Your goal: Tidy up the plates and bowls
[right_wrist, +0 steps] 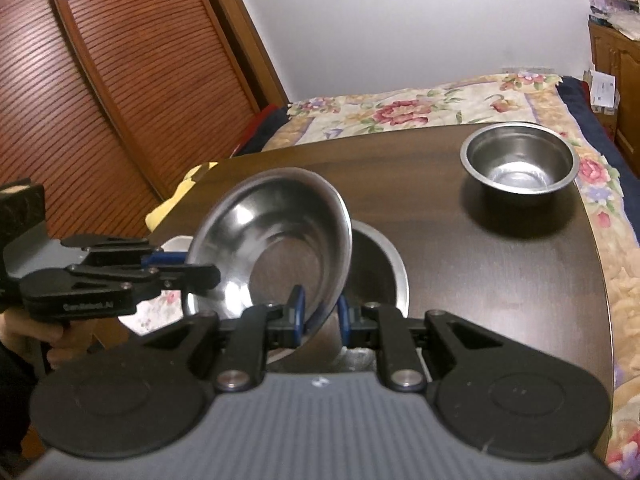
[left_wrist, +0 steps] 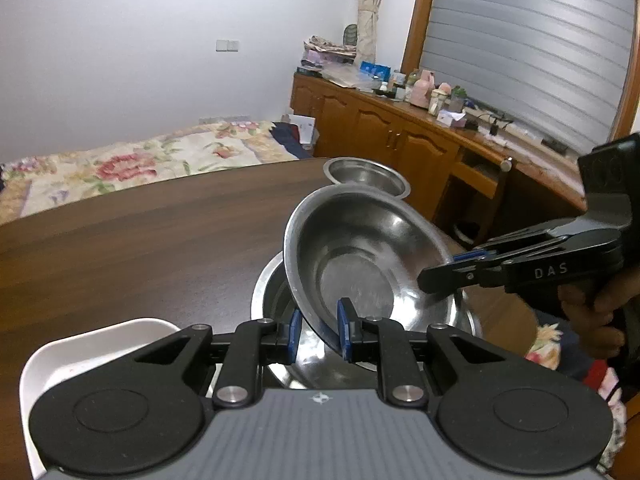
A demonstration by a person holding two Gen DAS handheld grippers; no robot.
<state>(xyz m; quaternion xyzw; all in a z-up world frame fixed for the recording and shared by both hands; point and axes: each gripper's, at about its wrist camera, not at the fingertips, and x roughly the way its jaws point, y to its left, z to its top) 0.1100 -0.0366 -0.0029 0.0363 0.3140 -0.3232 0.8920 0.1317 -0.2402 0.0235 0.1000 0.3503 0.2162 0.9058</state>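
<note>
- Three steel bowls, one white dish (left_wrist: 60, 360).
- My left gripper (left_wrist: 319, 334) and right gripper (right_wrist: 320, 316) both clench the tilted bowl (left_wrist: 360, 256) by its rim.
- It hangs over a second bowl (left_wrist: 272, 296) at the table's (left_wrist: 140, 240) near edge.
- Third bowl (right_wrist: 519, 164) sits near the far corner.

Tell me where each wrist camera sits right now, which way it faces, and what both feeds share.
Left wrist: rides the left gripper, facing the sideboard; the right gripper and its hand show.
Right wrist: rides the right gripper, facing the bed; the left gripper shows.
Shared: the tilted steel bowl both sets of fingers clamp, the plate beneath, the far small bowl.
</note>
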